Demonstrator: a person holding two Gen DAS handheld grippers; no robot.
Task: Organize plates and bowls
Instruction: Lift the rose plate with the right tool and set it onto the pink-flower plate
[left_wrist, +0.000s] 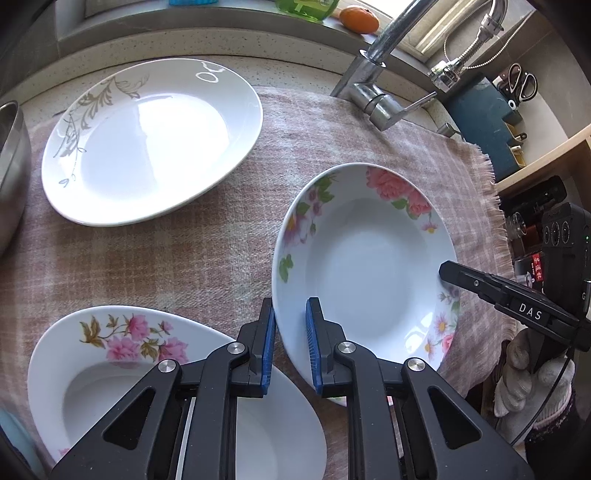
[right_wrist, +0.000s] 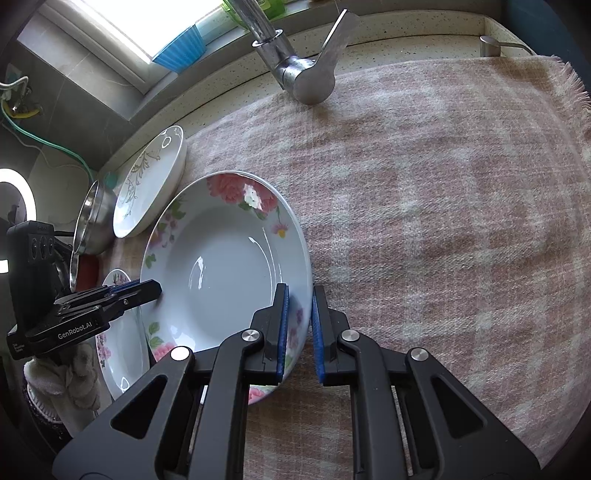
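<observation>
The left gripper (left_wrist: 290, 345) and the right gripper (right_wrist: 300, 332) each have the rim of the rose bowl (left_wrist: 365, 266) between narrow jaws. 2 more plates sit on the pink cloth (right_wrist: 443, 221).

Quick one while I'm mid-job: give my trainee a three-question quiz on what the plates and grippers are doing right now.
1. True or false: both grippers straddle the rim of the same rose plate.
2. Which plate lies nearest the steel bowl? A) the rose plate B) the leaf-pattern plate C) neither; they are stacked together
3. Fill in: the plates sit on a pink checked ____.

Key:
1. True: left gripper on one side, right gripper on the opposite side, jaws parted around the rim.
2. B
3. cloth
</observation>
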